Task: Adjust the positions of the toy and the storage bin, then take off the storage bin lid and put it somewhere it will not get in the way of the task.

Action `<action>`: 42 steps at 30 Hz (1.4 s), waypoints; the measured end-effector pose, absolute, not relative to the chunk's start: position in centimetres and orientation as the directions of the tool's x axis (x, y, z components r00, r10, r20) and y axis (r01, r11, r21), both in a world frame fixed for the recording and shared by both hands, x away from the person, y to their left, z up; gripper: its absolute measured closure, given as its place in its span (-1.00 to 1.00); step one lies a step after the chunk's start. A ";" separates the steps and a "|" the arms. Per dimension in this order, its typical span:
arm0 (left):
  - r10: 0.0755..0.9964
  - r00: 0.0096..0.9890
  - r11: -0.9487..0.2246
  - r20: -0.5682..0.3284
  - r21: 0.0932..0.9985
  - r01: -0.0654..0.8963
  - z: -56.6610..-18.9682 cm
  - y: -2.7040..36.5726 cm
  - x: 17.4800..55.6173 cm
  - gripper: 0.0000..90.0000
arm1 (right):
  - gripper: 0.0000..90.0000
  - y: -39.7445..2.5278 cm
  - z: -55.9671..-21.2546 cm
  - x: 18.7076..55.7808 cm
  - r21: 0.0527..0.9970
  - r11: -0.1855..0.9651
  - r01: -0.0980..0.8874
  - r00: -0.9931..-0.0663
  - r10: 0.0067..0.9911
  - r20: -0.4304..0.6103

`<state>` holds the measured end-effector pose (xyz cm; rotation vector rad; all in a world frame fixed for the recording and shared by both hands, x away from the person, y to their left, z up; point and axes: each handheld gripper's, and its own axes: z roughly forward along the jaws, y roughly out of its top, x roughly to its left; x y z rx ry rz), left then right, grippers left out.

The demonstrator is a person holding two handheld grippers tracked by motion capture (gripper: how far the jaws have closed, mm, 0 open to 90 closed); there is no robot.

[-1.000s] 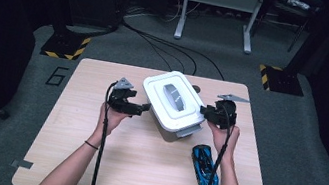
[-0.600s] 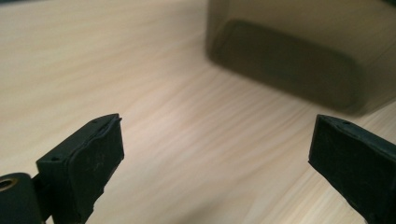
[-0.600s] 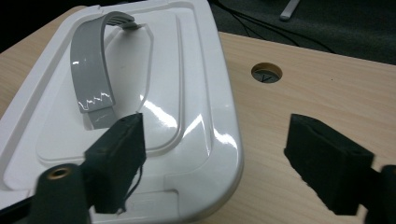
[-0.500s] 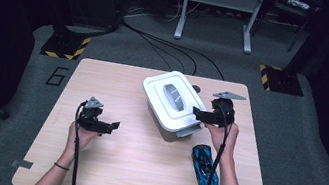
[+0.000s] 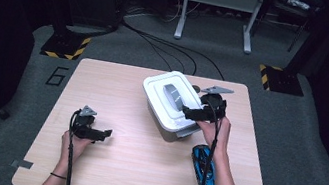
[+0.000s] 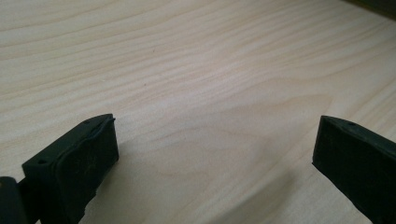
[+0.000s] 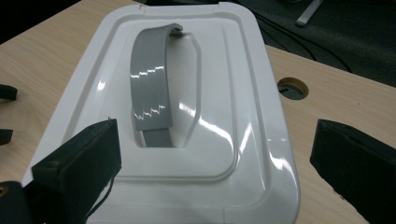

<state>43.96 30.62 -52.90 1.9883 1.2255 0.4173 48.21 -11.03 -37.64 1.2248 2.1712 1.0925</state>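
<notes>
The white box (image 5: 174, 105) looks rigid, light and slick; its grey handle (image 7: 152, 91) suits the wide-open right claw (image 5: 194, 113).

The left claw (image 5: 103, 135) is open too.

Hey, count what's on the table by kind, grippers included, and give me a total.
Storage boxes: 1, the white box with a grey handle on its lid
Toy cars: 1, the blue car
Grippers: 2, the left gripper and the right gripper
Total: 4
</notes>
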 end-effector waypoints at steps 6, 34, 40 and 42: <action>0.864 0.503 -0.349 -0.005 0.713 0.608 -52.9 30.0 43.9 -0.99 | -0.99 -9.1 -36.8 48.5 0.794 0.330 0.510 -0.542 0.840 -0.001; 0.859 0.512 -0.360 0.002 0.714 0.600 -53.0 29.9 43.9 -1.00 | 0.47 -3.3 -36.6 51.6 0.738 0.464 0.490 -0.563 0.815 -0.139; 0.858 0.514 -0.362 0.001 0.711 0.602 -53.0 29.9 43.9 -1.00 | 0.48 -3.5 -35.4 50.9 0.775 0.439 0.454 -0.561 0.817 -0.135; 0.859 0.511 -0.358 0.000 0.714 0.602 -53.0 29.9 43.9 -1.00 | 0.48 -3.5 -35.1 50.7 0.777 0.437 0.453 -0.559 0.818 -0.135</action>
